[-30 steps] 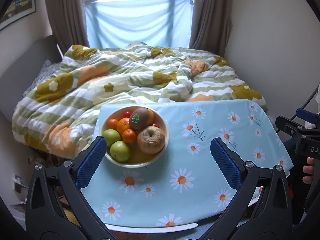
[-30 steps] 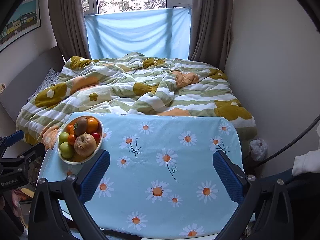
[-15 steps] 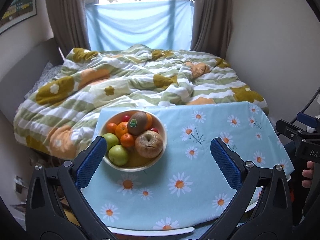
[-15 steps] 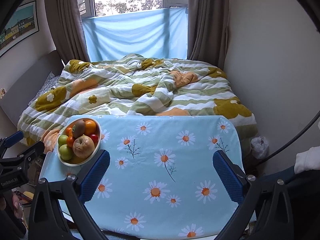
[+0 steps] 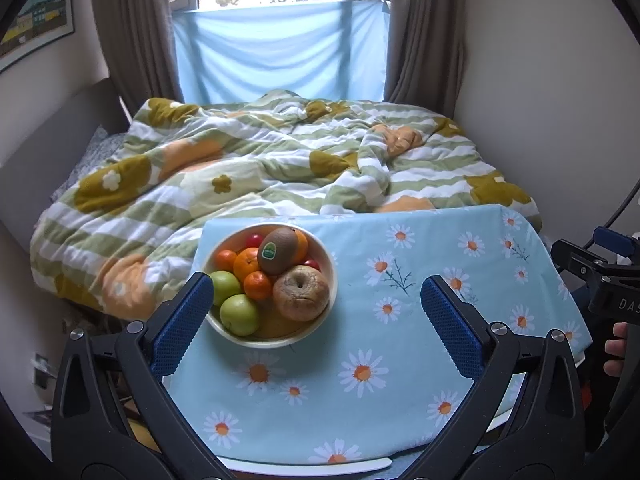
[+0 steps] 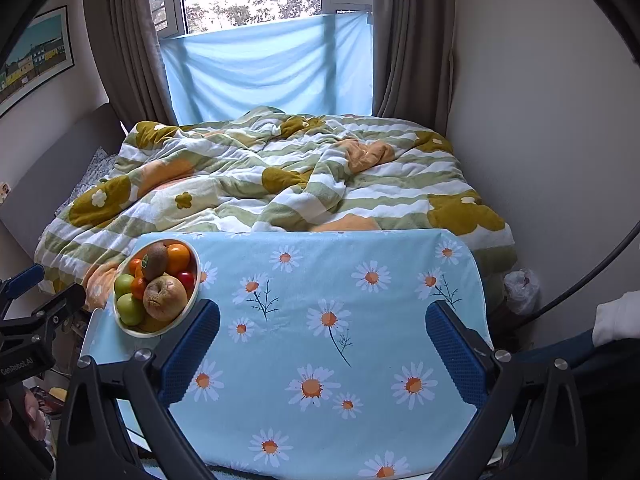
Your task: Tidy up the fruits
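A cream bowl (image 5: 329,276) stands at the left of a table covered with a blue daisy cloth (image 5: 360,360). It holds a kiwi (image 5: 277,251), several oranges (image 5: 246,263), two green apples (image 5: 239,314), small red fruits and a wrinkled brown fruit (image 5: 301,293). My left gripper (image 5: 316,320) is open and empty, just short of the bowl. My right gripper (image 6: 322,346) is open and empty over the middle of the cloth; the bowl (image 6: 192,300) lies to its left.
A bed with a green, white and orange quilt (image 5: 280,168) lies behind the table. Walls stand close on both sides. The right gripper's body (image 5: 604,280) shows at the table's right edge, the left gripper's body (image 6: 28,328) at the left edge.
Both cameras have tilted up a little, so the bowl and table sit lower in both views. Both grippers stay open and empty.
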